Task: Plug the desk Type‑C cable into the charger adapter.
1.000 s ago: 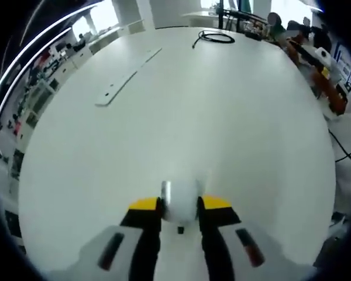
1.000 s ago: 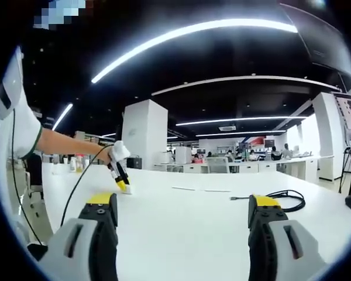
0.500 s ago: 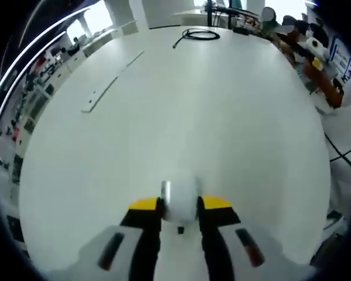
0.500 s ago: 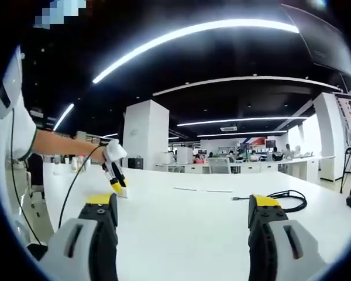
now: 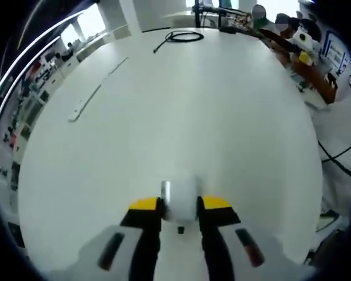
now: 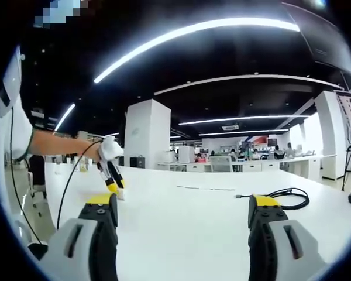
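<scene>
Clamped between my left gripper (image 5: 180, 205) jaws is the white adapter (image 5: 179, 199), held just above the white table (image 5: 181, 111). Over on my right gripper (image 6: 184, 218), the jaws stand wide apart with nothing between them. From that side I see my left gripper (image 6: 113, 186) tilted down near the tabletop. Farther out, the black cable (image 5: 179, 37) lies coiled at the table's far end, well apart from the adapter; it lies (image 6: 284, 198) beyond my right jaw.

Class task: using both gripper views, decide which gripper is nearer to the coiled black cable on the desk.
Right, probably. The black cable lies just beyond the open right gripper. For the left gripper, shut on the charger adapter, it lies across the desk.
</scene>
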A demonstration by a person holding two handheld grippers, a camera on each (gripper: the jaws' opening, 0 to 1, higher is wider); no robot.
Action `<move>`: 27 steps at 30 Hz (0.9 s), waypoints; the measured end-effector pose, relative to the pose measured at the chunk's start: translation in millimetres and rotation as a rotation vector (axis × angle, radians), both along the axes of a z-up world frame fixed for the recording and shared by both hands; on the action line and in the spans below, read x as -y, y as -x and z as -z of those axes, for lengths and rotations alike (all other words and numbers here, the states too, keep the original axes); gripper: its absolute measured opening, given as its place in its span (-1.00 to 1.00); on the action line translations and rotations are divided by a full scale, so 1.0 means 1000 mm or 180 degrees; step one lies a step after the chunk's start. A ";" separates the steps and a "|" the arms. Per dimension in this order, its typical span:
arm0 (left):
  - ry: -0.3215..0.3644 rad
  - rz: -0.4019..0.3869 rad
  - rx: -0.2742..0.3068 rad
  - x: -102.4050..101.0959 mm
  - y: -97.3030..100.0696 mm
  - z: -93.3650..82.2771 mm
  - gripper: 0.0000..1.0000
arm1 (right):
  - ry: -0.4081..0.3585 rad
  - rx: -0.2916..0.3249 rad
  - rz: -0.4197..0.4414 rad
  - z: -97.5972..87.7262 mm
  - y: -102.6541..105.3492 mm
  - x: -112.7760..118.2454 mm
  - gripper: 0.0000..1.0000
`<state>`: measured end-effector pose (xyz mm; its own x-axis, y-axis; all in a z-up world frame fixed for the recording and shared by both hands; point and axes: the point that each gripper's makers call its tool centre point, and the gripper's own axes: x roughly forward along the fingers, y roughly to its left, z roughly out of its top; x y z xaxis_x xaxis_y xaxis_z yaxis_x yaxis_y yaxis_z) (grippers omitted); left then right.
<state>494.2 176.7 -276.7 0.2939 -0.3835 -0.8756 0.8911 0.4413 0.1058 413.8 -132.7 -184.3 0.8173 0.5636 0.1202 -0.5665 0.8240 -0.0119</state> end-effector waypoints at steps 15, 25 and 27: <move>0.0033 0.0168 -0.0024 0.003 0.017 0.001 -0.51 | 0.0008 -0.0012 -0.0022 0.002 0.005 -0.006 0.88; 0.0013 0.0274 -0.0004 0.009 0.030 0.002 -0.51 | 0.0057 -0.0037 -0.0072 0.004 0.010 -0.015 0.88; 0.0015 0.0293 -0.0003 0.010 0.031 0.002 -0.51 | 0.0058 -0.0039 -0.0079 0.005 0.010 -0.016 0.88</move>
<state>463.5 167.0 -278.3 0.2564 -0.4129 -0.8740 0.9280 0.3579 0.1031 403.7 -116.7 -188.9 0.8044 0.5857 0.0997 -0.5869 0.8094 -0.0197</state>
